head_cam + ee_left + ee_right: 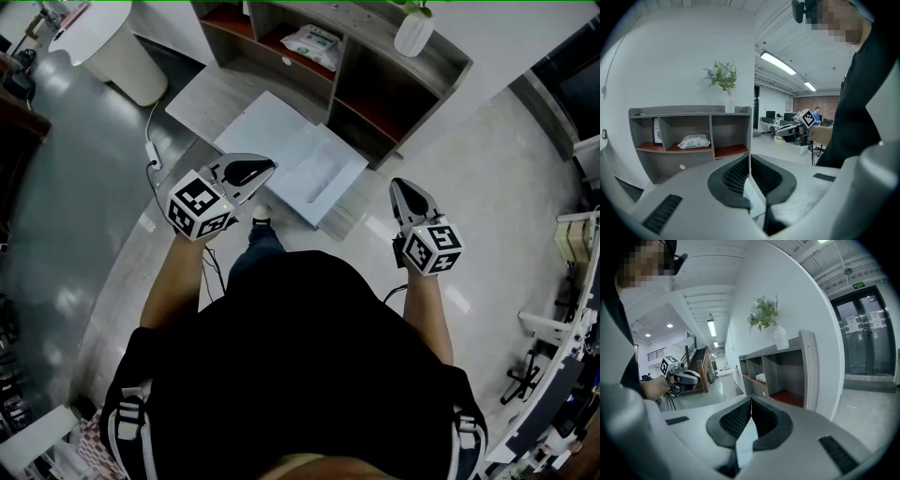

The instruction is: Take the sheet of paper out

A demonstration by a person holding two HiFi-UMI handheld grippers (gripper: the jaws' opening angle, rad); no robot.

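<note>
The task is sitting at its start. The left gripper [266,168] and the right gripper [401,187] are hanging in the air above the floor, each with its jaws pressed together on nothing, both apart from the white low unit [267,127] in front of the shelf [441,58]. The sheet of paper [323,167] is apparently lying on that unit's right half (a paler rectangle, edges hard to confirm), so approach, grasp and removal are all waiting to be done.
</note>
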